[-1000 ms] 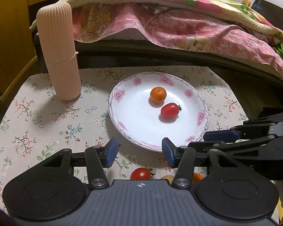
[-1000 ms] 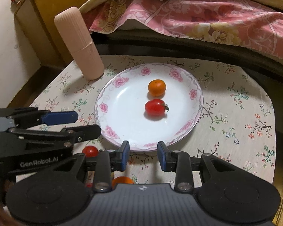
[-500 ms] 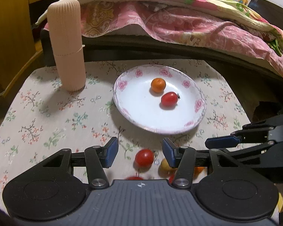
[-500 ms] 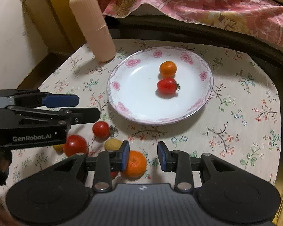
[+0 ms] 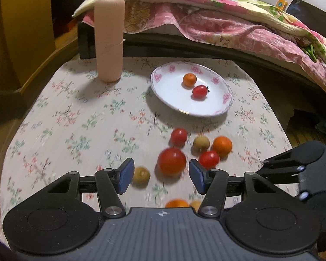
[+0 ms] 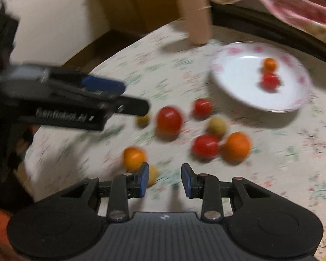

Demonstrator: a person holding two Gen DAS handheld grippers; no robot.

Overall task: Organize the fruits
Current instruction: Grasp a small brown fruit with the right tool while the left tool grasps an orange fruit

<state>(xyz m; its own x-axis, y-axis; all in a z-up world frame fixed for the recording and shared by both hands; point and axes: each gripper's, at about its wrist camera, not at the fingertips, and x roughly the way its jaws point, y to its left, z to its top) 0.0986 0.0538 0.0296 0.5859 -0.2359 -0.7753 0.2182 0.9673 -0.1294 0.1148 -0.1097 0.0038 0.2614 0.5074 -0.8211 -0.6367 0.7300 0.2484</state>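
Observation:
A white floral plate (image 5: 171, 100) on the flowered tablecloth holds a small orange (image 5: 189, 80) and a red tomato (image 5: 199, 91). Nearer me lie several loose fruits: a big red tomato (image 5: 171, 161), two smaller red tomatoes (image 5: 178, 136), an orange (image 5: 222, 145) and yellowish ones (image 5: 141, 175). My left gripper (image 5: 160, 176) hovers just short of the big tomato. Its jaws are opening and its pads touch nothing. My right gripper (image 6: 165, 179) is narrowly open over bare cloth, with a small orange (image 6: 133, 157) and a yellow fruit by its left finger. That view is blurred.
A tall pink ribbed cylinder (image 5: 108, 41) stands at the table's far left. A bed with a floral quilt (image 5: 228, 26) runs behind the table. A wooden cabinet (image 5: 21, 21) is on the left. The right gripper's body (image 5: 293, 169) sits beside the left one.
Both grippers have drawn back from the plate, bringing the loose fruits into view. The left jaws stand wider. The right view has swung and rolled, now blurred.

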